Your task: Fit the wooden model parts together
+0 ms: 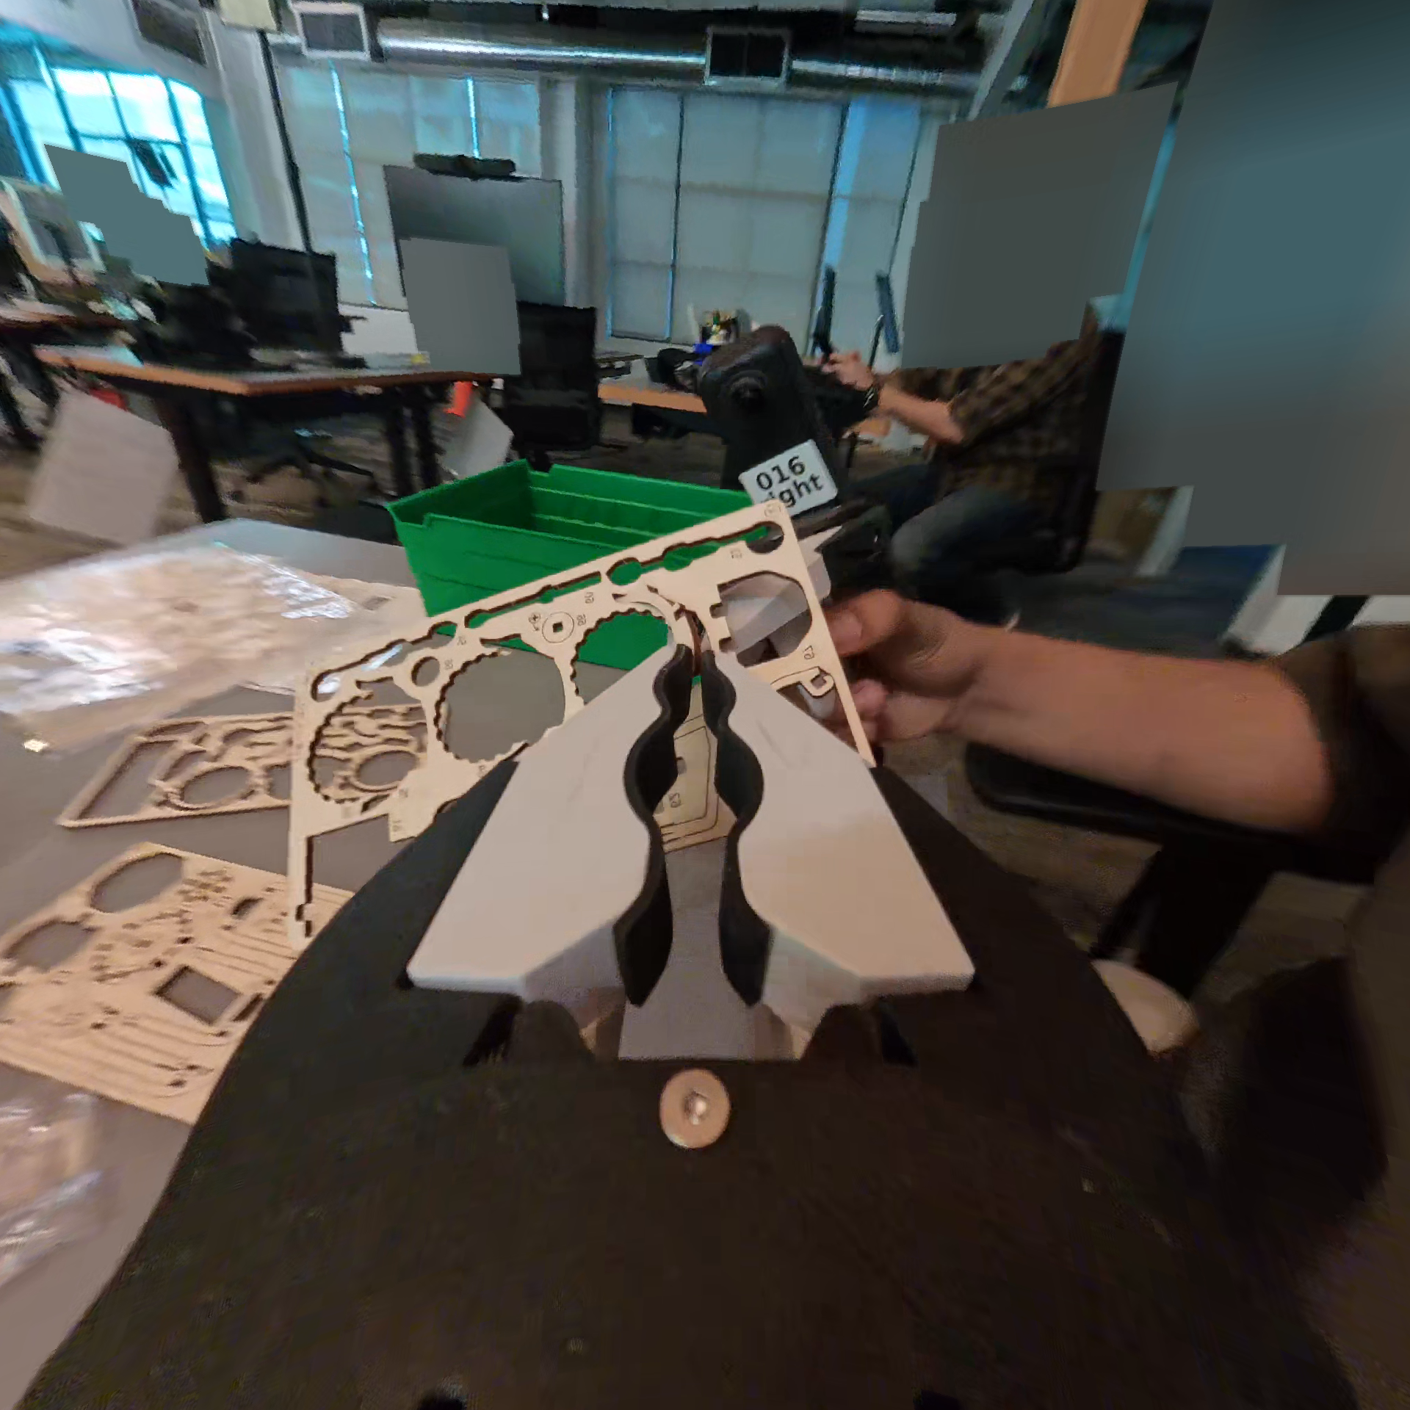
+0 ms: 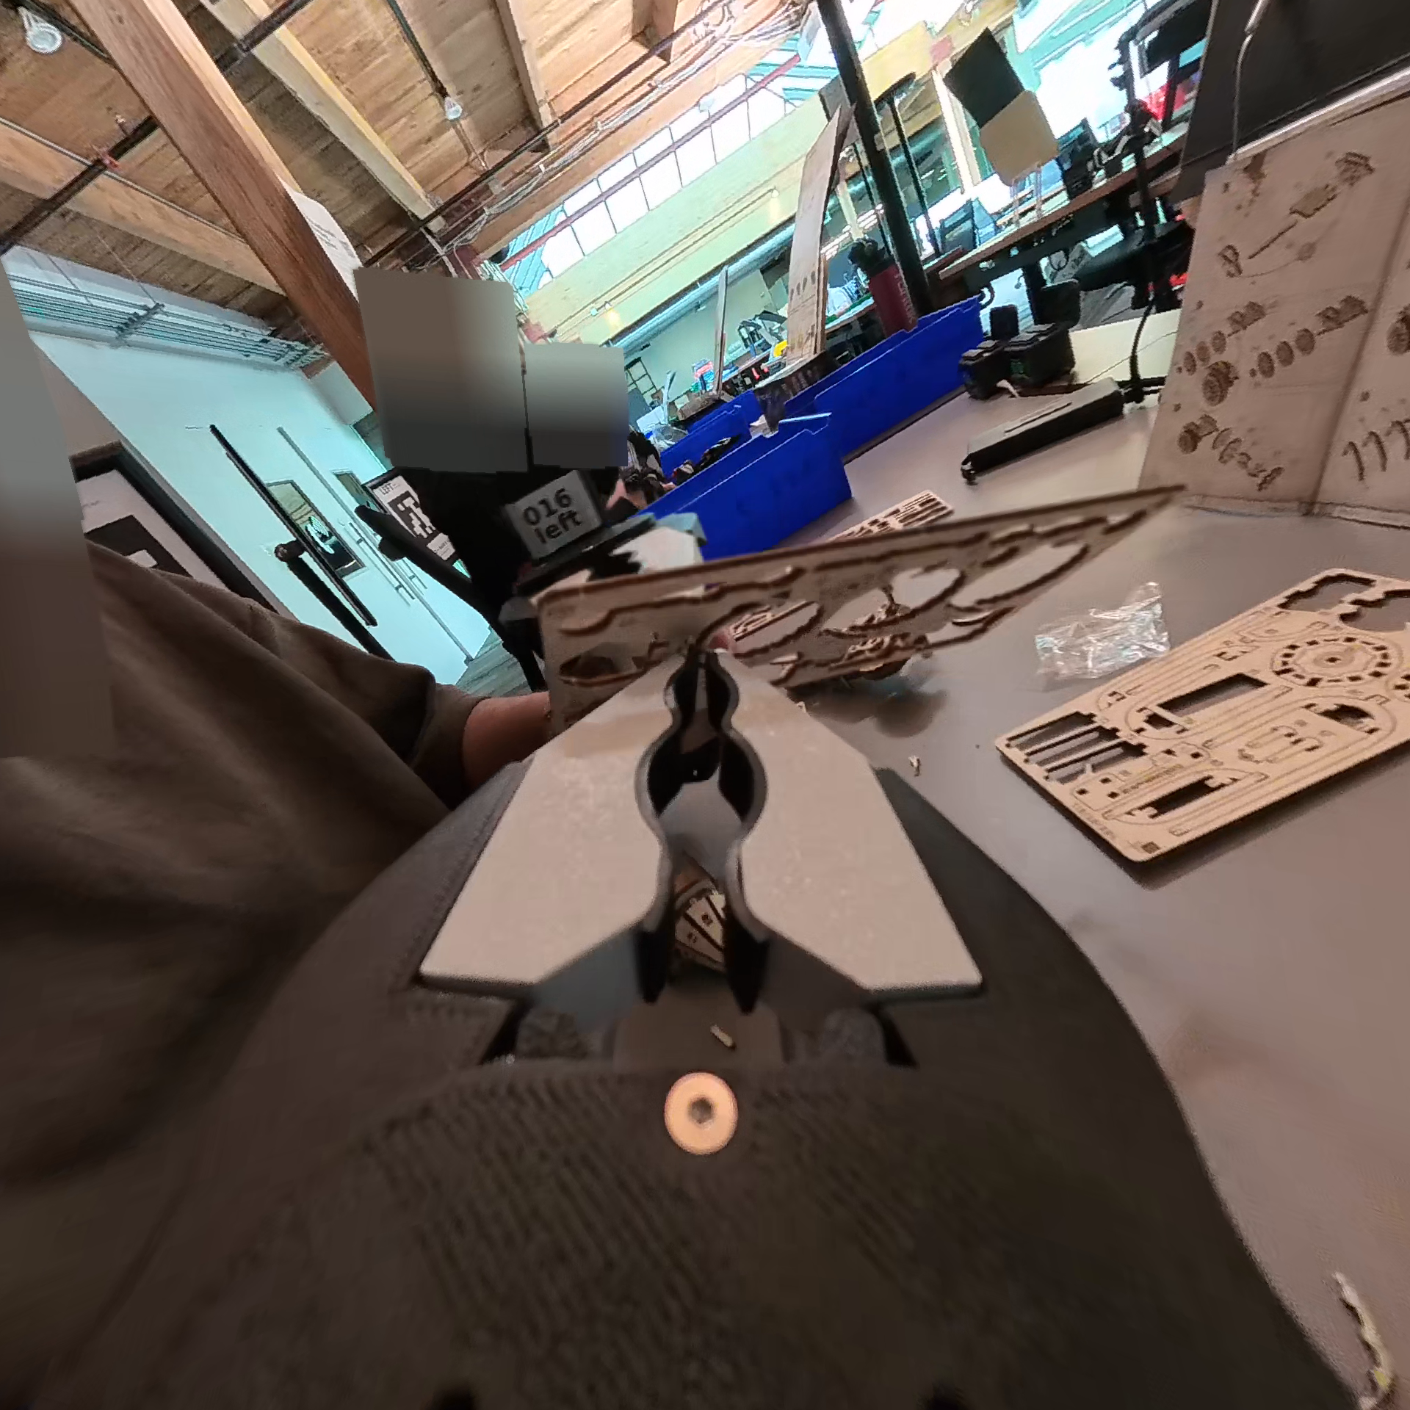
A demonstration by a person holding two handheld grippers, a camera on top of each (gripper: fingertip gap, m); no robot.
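- Above the grey table [image 2: 1068, 954], a thin, pale, laser-cut wooden sheet with round and toothed cut-outs [image 1: 473, 687] is held up in the air between the two grippers.
- In the left wrist view, the left gripper [image 1: 690, 656], with grey fingers and black wavy pads, is seen closed on the near edge of the raised sheet; only a thin gap is left between the fingertips, and the wood is pinched there.
- In the right wrist view, the right gripper [image 2: 698, 660] is likewise seen nearly shut, its fingertips nipped on the edge of the same sheet [image 2: 839, 595], which is tilted and seen almost edge-on.
- The right gripper is also seen in the left wrist view, at the far right corner of the sheet, with a bare hand [image 1: 908, 671] wrapped round its handle.
- Two more cut wooden sheets [image 1: 137, 961] are laid flat on the table at the near left in the left wrist view, beside crumpled clear plastic wrap [image 1: 152, 610].
- A green plastic bin [image 1: 549, 534] is placed behind the raised sheet.
- In the right wrist view, another flat wooden sheet [image 2: 1221, 725] is seen on the table to the right, with blue bins [image 2: 763, 481] farther off.
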